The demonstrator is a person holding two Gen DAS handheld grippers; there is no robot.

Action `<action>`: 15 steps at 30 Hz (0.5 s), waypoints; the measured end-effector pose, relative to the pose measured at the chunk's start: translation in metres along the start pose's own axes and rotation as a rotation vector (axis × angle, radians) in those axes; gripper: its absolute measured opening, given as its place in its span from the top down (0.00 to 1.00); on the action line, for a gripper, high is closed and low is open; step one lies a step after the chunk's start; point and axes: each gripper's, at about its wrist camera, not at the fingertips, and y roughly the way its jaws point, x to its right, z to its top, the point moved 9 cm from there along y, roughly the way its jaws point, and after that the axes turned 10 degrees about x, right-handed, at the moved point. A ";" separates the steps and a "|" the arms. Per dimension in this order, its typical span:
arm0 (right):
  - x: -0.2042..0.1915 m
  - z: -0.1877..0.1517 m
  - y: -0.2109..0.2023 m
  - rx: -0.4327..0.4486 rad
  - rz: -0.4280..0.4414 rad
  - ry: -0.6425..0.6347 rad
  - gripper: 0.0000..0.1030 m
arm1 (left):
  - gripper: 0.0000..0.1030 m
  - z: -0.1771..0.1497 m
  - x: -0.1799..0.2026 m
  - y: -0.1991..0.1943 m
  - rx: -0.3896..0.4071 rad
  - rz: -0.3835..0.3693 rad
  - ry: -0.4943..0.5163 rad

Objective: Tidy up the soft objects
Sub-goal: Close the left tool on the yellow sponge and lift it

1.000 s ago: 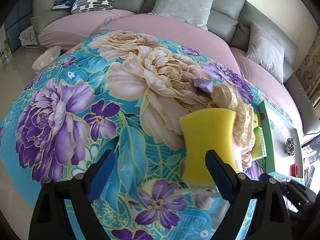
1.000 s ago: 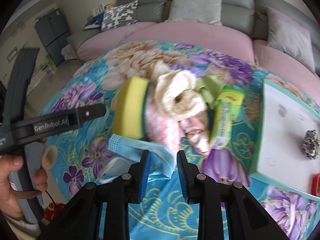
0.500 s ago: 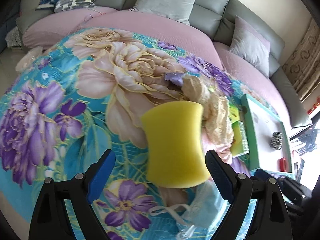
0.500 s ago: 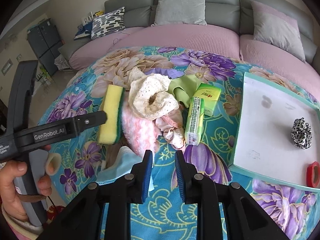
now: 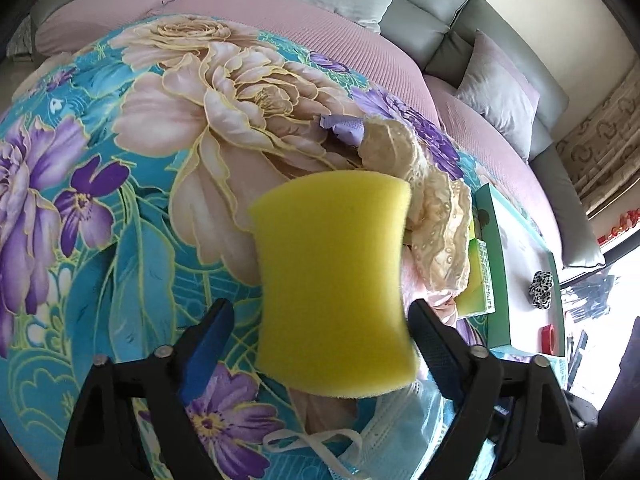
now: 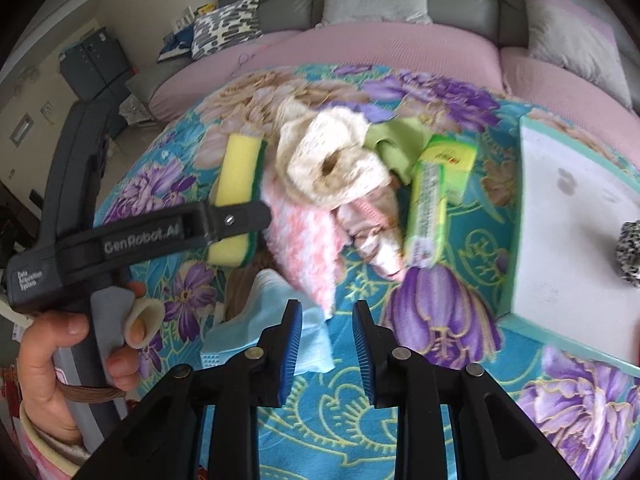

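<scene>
1. Nearest to the viewer, the left gripper [image 5: 316, 328] is hanging wide apart around a yellow sponge [image 5: 334, 284]; the right finger looks to be touching the sponge's edge, the left finger is standing clear of it, so nothing is clamped.
2. The right gripper [image 6: 327, 340] is hovering released and empty above the flowered blanket [image 6: 320, 420], with a blue face mask [image 6: 264, 332] lying just beside its left finger.
3. The step in hand looks to be the pickup of the sponge; the next move likely calls for squeezing the fingers onto its two narrow sides, gently, since foam gives way.
4. The sponge is lying at the left edge of a pile of soft things in the middle of the blanket, touching a pink fluffy cloth [image 6: 304, 240].
5. A cream lace cloth [image 6: 332, 164] is resting on top of the pile, with a green cloth [image 6: 394, 144] behind it and a green tissue pack [image 6: 430, 204] to its right.
6. Farther right, a tray [image 6: 516, 216] with a teal rim is holding a black-and-white scrunchie [image 6: 632, 254] and a red thing [image 5: 548, 336] too small to identify.
7. Farthest away, a sofa [image 6: 380, 44] with a pink cover and grey cushions is curving behind the blanket.
</scene>
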 end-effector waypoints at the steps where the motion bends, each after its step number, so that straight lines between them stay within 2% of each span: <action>1: -0.002 -0.002 0.003 -0.006 0.013 0.001 0.68 | 0.24 -0.001 0.000 0.001 -0.003 -0.008 -0.006; 3: -0.005 -0.008 0.010 -0.033 0.023 0.000 0.63 | 0.26 -0.002 0.000 0.003 -0.009 -0.021 -0.011; 5: -0.006 -0.011 0.014 -0.046 0.027 0.002 0.63 | 0.31 -0.002 0.003 0.004 -0.012 -0.035 -0.010; 10: -0.009 -0.024 0.029 -0.111 0.051 0.026 0.63 | 0.31 -0.004 0.006 0.007 -0.016 -0.045 0.000; 13: -0.012 -0.027 0.032 -0.114 0.043 0.007 0.63 | 0.31 -0.004 0.005 0.007 -0.017 -0.052 -0.008; 15: -0.013 -0.026 0.032 -0.109 0.041 -0.003 0.67 | 0.31 -0.004 0.004 0.007 -0.017 -0.056 -0.014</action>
